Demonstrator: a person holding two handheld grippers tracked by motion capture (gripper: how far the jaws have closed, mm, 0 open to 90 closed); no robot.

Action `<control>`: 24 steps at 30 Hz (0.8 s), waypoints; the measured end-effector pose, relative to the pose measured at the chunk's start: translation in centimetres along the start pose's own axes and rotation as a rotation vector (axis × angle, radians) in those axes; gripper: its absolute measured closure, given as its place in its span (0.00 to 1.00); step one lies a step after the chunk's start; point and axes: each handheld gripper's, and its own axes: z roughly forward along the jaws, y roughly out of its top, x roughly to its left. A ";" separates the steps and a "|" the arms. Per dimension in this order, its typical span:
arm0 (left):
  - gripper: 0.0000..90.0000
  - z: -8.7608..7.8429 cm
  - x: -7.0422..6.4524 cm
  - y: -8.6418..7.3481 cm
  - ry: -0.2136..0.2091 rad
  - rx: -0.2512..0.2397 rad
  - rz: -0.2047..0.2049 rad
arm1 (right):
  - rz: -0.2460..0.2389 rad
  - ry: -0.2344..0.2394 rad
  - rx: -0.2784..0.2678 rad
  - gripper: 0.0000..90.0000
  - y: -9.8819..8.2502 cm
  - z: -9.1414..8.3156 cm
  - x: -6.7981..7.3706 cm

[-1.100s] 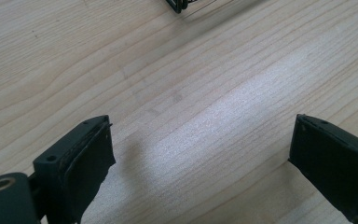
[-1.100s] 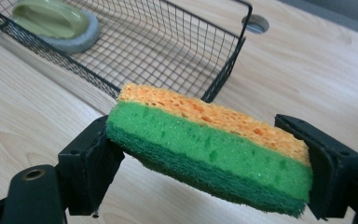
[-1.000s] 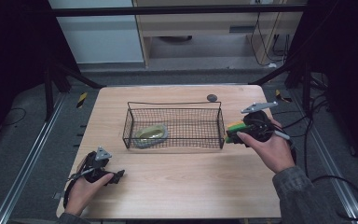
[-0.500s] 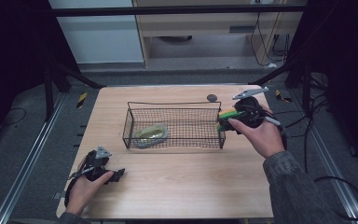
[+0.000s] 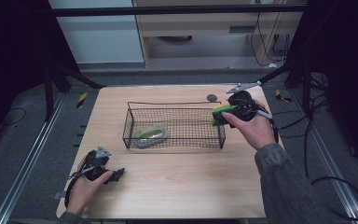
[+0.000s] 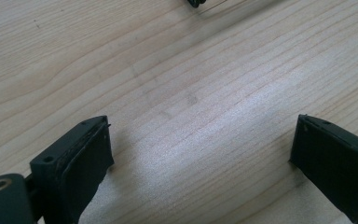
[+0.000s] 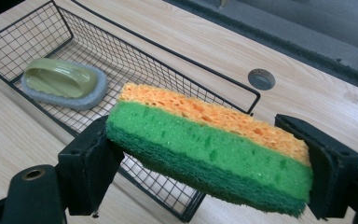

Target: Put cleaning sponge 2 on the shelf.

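Observation:
A sponge [image 7: 205, 149] with an orange top and a green scouring layer is clamped end to end between the jaws of my right gripper [image 7: 209, 158]. In the high view that gripper [image 5: 221, 116] holds the sponge [image 5: 222, 113] above the right end of a black wire basket [image 5: 130, 122]. Inside the basket [image 7: 28, 32], at its left end, lies an olive-handled scrub pad [image 5: 151, 134], also seen as the scrub pad [image 7: 63, 81]. My left gripper [image 5: 116, 174] rests low over the table near its front left corner. Its jaws stand wide apart over bare wood, so the left gripper [image 6: 200, 154] is open.
The wooden table [image 5: 177, 182] has a small round dark plug [image 5: 211, 97] behind the basket, also visible as a plug [image 7: 261, 79]. Metal rails run along both sides of the table. Cables lie on the floor to the right.
My right gripper has carried the sponge away from me and slightly up, from beside the basket's right end to above its right rim. The left hand has stayed in place.

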 end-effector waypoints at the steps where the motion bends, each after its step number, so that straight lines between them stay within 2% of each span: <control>1: 0.05 0.0 0.0 0.0 0.000 -0.001 0.001 | -0.001 0.002 -0.002 0.20 0.2 0.2 0.0; 10: 0.04 0.1 0.3 0.0 0.006 -0.003 -0.007 | -0.010 0.004 -0.005 0.20 0.8 1.1 0.2; 24: 0.02 0.3 0.7 -0.1 -0.008 -0.008 -0.029 | -0.012 0.007 0.002 0.19 1.2 2.4 0.7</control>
